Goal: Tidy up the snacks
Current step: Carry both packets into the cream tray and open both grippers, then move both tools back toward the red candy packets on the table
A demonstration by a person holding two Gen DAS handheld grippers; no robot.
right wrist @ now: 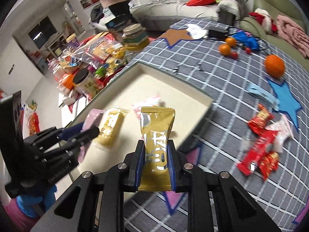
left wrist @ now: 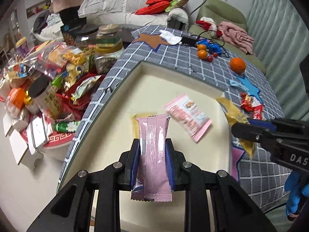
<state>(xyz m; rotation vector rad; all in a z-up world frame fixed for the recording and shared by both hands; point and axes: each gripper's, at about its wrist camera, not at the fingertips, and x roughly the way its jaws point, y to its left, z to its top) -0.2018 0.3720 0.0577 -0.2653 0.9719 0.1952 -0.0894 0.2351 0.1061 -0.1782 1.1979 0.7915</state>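
My left gripper is shut on a long pink snack packet, held over the cream tray. A second pink packet lies flat in the tray, and a yellow packet shows partly under the held one. My right gripper is shut on a gold snack packet, held above the tray's right edge. The yellow packet lies in the tray. The left gripper also shows in the right wrist view, and the right gripper in the left wrist view with the gold packet.
Red snack packets lie on the checked cloth right of the tray. Oranges and cherry tomatoes lie further back, beside a blue paper star. A heap of jars and snack bags crowds a low table on the left.
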